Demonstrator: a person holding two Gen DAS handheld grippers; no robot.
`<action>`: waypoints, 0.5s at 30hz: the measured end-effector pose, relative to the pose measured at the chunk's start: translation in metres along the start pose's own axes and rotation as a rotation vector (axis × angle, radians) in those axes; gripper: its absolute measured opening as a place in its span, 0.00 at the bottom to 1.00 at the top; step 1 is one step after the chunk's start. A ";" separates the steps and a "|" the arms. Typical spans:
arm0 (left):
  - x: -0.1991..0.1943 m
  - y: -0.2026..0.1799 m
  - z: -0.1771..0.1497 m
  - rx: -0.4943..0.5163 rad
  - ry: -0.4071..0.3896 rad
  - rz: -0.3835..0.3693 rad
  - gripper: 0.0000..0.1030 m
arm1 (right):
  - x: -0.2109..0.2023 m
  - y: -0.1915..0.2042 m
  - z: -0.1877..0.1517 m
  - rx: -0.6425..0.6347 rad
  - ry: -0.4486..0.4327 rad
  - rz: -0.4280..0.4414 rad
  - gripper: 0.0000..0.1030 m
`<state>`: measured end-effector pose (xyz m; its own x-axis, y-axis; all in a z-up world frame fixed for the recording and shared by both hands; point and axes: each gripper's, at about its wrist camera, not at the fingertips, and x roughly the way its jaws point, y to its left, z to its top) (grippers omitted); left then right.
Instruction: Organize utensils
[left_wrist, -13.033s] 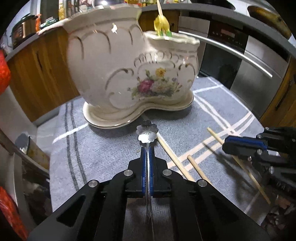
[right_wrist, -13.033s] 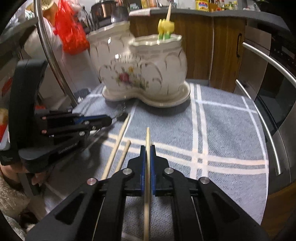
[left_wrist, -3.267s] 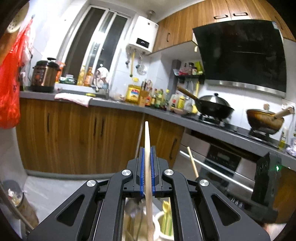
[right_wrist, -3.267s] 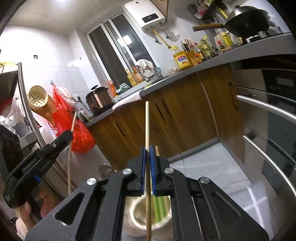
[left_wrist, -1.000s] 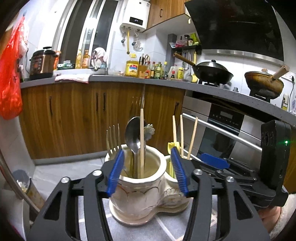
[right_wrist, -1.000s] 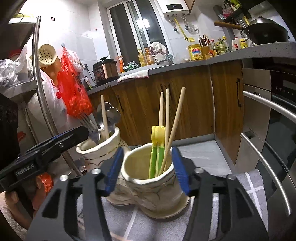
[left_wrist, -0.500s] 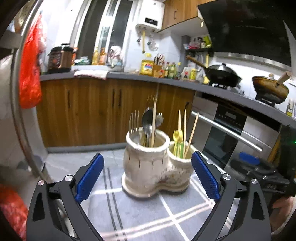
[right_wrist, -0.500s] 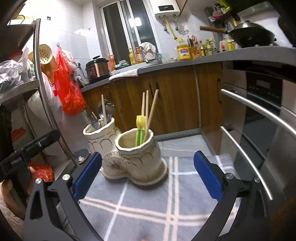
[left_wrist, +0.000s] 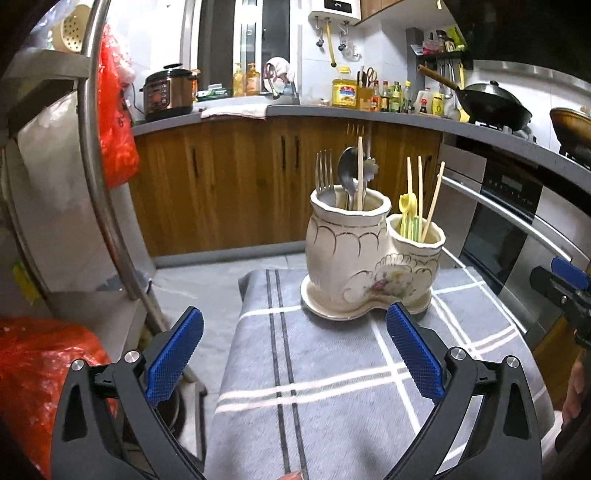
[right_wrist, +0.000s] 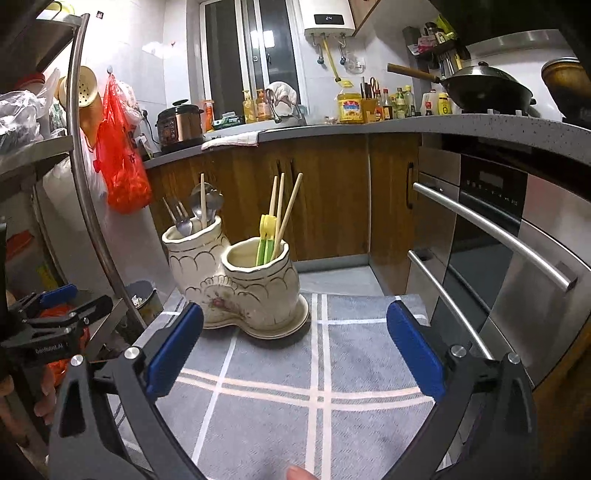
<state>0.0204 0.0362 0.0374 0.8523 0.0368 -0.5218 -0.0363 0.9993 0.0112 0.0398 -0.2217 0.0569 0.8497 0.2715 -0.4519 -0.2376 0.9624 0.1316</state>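
A cream, gold-trimmed ceramic utensil holder with two joined pots (left_wrist: 373, 258) stands on its own saucer-like base on a grey cloth with white and dark stripes (left_wrist: 332, 387), toward the far edge of it. Its taller pot (left_wrist: 347, 236) holds a steel fork (left_wrist: 325, 173), a steel spoon (left_wrist: 347, 173), a second metal piece with a scalloped end (left_wrist: 370, 168) and one pale wooden chopstick (left_wrist: 359, 173), all standing upright with their ends above the rim. The shorter pot (right_wrist: 258, 273), which carries a painted flower on its side, holds three pale wooden chopsticks (right_wrist: 284, 210) leaning slightly apart, together with yellow and green plastic utensils (right_wrist: 266, 236).

The left gripper (left_wrist: 293, 350) is spread wide with nothing between its blue-padded fingers (left_wrist: 173, 354); the holder lies ahead of it, well apart, framed just above the gap. The right gripper (right_wrist: 293, 350) is likewise spread wide and empty, its blue pads (right_wrist: 413, 354) flanking bare cloth, with the holder ahead and a little to its left, not touched. In the left view the right gripper shows at the far right edge beside the cloth; in the right view the left one shows at the far left.
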 end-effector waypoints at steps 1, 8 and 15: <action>-0.002 -0.001 0.000 0.003 -0.001 0.002 0.95 | -0.001 0.000 0.000 0.001 0.001 0.000 0.95; -0.008 -0.003 0.000 0.009 -0.005 -0.003 0.95 | -0.002 0.005 -0.002 -0.009 0.007 -0.001 0.95; -0.009 -0.008 -0.001 0.023 -0.010 -0.004 0.95 | -0.001 0.007 -0.003 -0.009 0.012 -0.003 0.95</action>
<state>0.0123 0.0275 0.0414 0.8575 0.0331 -0.5135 -0.0214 0.9994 0.0288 0.0360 -0.2149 0.0560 0.8448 0.2690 -0.4625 -0.2397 0.9631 0.1223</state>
